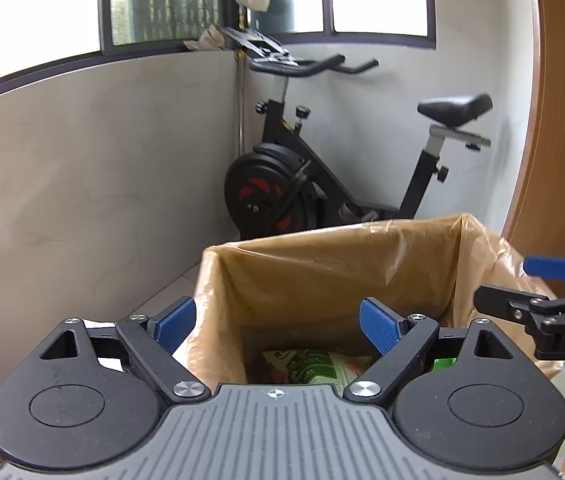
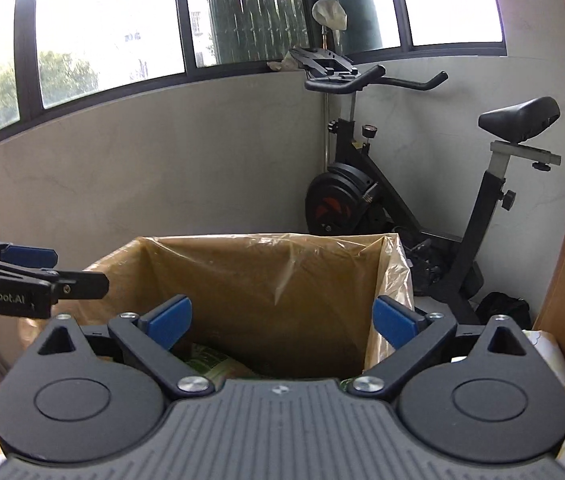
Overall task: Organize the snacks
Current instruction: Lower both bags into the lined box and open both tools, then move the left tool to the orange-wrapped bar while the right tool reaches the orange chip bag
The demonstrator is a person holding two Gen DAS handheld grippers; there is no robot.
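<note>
Your left claw [image 1: 278, 326] gapes wide, empty, over the tan plastic-lined box [image 1: 322, 276]. Your right claw [image 2: 282, 322], equally wide, hovers alongside. A green snack packet [image 1: 310, 366] lies inside at 6 o'clock.

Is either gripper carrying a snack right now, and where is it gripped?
Nothing is held. The left gripper and right gripper both have open, empty jaws above the lined box.

A floral tablecloth [image 2: 554, 364] covers the table; the plastic-lined box [image 2: 266, 280] stands on it.

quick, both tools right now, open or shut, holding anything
Left tool: open, holding nothing, above the lined box.
Right tool: open, holding nothing, above the same box.
</note>
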